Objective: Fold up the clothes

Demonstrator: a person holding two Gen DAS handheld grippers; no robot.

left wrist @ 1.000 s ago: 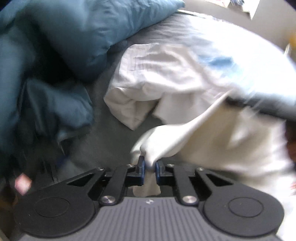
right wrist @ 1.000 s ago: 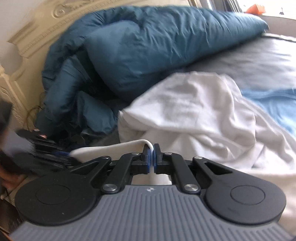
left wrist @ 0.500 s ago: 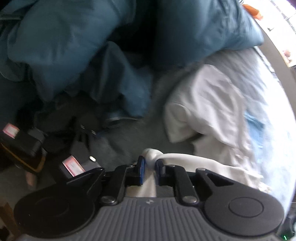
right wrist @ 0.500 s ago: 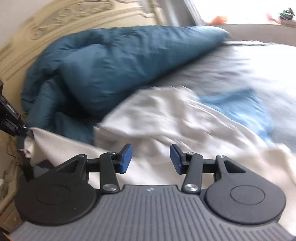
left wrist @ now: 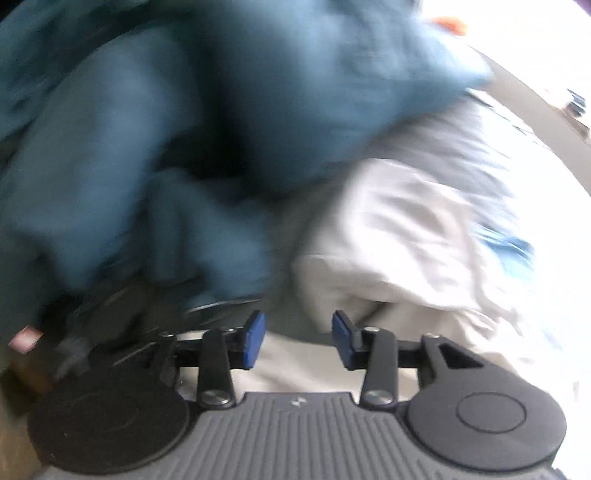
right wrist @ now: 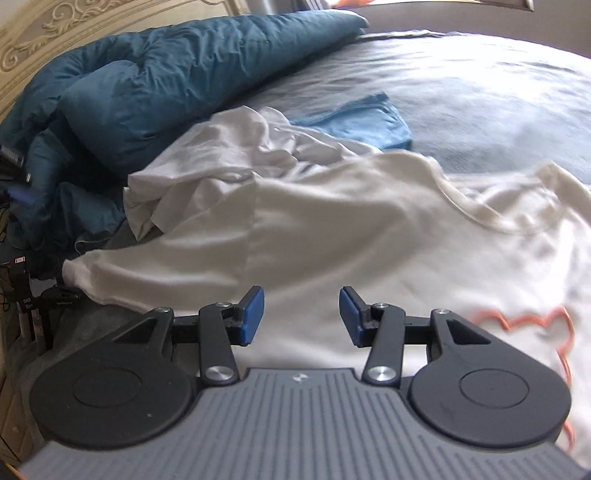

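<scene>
Your left gripper (left wrist: 297,338) and right gripper (right wrist: 301,315) gape, gripping nothing. The soft cream T-shirt (right wrist: 332,236) lies rumpled beside the puffy teal duvet (right wrist: 166,77)

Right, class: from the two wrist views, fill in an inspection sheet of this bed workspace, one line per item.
Surface: grey bed sheet, wrinkled.
Job's things: white T-shirt with orange print spread flat, one sleeve reaching left; crumpled white garment behind it; folded light blue garment beyond.
Clutter: teal duvet bunched against the headboard.
Grippers: left gripper open, holding nothing, view blurred; right gripper open over the T-shirt.
Cables: dark cords and devices at the bed's left edge.
Surroundings: carved cream headboard; bright window beyond.
</scene>
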